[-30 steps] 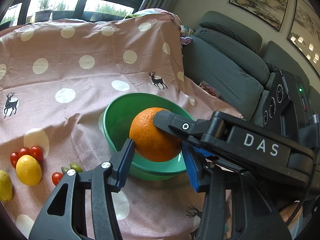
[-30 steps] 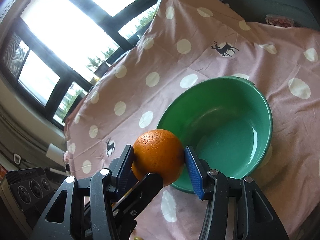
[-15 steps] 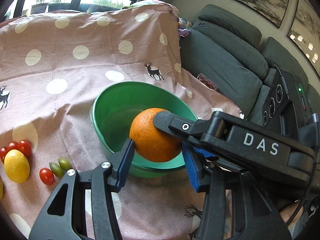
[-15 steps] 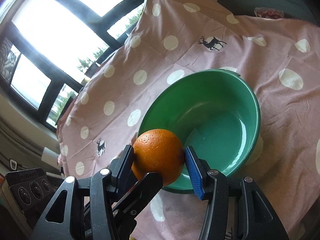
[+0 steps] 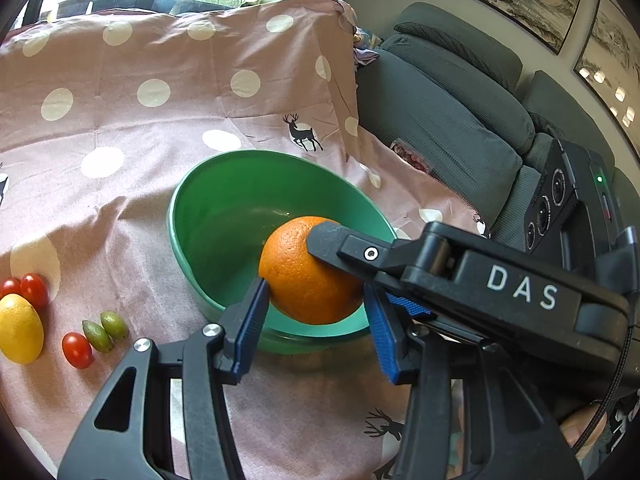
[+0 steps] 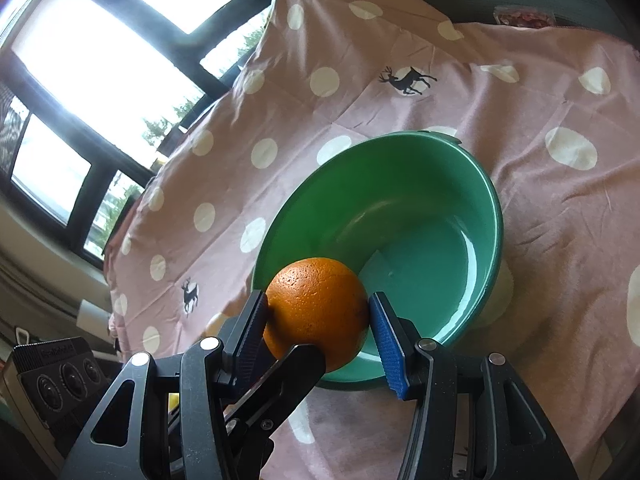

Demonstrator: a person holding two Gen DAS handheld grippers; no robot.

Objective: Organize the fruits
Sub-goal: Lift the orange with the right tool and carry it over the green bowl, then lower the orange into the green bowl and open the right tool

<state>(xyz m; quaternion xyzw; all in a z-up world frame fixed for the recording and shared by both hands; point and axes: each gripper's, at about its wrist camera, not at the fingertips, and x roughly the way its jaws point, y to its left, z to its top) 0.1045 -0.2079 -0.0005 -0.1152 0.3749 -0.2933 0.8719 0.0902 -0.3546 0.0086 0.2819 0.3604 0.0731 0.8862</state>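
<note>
1. The right gripper [image 6: 318, 320] has its jaws closed against the two sides of the orange [image 6: 316, 314], carrying it just above the near rim of the green bowl [image 6: 494, 200].
2. The left gripper [image 5: 316, 320] sits beside it with its jaws spread about as wide as the orange. One blue pad [image 5: 252, 322] appears to touch the peel, but whether the left jaws press on the fruit cannot be told.
3. The step in hand looks like placing the orange in the bowl. The next move calls for carrying it a little further over the bowl's hollow, lowering it, then parting the right jaws.
4. The bowl holds nothing else, so nothing blocks the drop, though the two tools crowd each other closely.
5. On the polka-dot cloth [image 5: 120, 128], well left of the bowl, lie a lemon [image 5: 18, 328], cherry tomatoes [image 5: 77, 350] and two small green fruits [image 5: 105, 330], unsorted.
6. A grey sofa [image 5: 448, 120] stands behind.
</note>
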